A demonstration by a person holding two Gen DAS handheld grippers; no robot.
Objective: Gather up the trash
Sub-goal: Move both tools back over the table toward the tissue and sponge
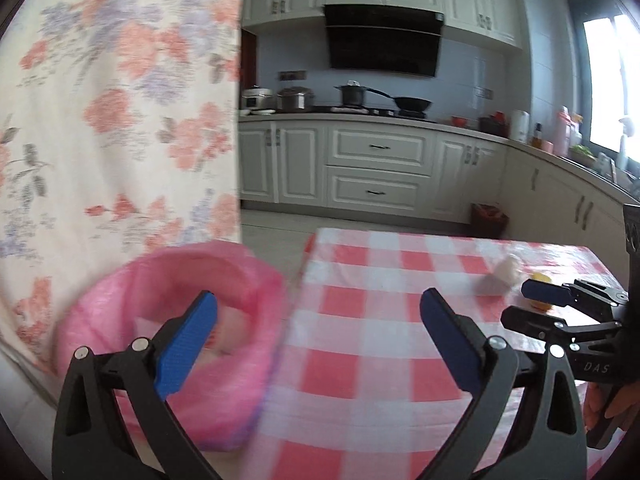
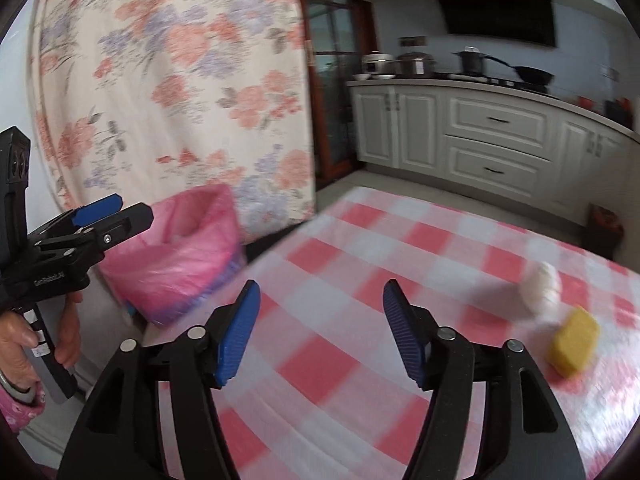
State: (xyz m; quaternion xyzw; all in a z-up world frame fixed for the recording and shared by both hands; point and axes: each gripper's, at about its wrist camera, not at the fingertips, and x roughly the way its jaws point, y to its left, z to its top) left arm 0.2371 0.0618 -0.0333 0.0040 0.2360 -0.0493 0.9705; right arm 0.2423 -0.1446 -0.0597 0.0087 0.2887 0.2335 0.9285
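Pink translucent plastic liner bag [image 2: 176,256] in a bin sits just off the left edge of the red-and-white checked tablecloth [image 2: 352,320], mouth open upward. Our read: it's parked there so trash only has to clear the table edge to drop in.

Trash left on the cloth: a crumpled white wad [image 2: 541,285] and a yellow blocky sponge-like piece [image 2: 575,341], near each other, both well apart from the bag on the far right side of the cloth.

Left gripper [image 1: 318,340] has its jaws spread, nothing between them, straddling the bag rim and the cloth edge. Right gripper [image 2: 320,334] also has its jaws spread and empty, over the cloth, with both items off to its right. Likely next: we swing right toward them.

View differences:
- Right wrist shows both items clearly, plus the person's hand [image 2: 24,344] on the left gripper's handle.
- Left wrist looks into the bag mouth [image 1: 192,308]; pale stuff inside, too blurred to identify. There the right gripper [image 1: 538,304] mostly hides the yellow piece [image 1: 539,278]; the white wad [image 1: 507,270] shows just behind it.

Floral curtain [image 1: 120,100] hangs behind the bag.
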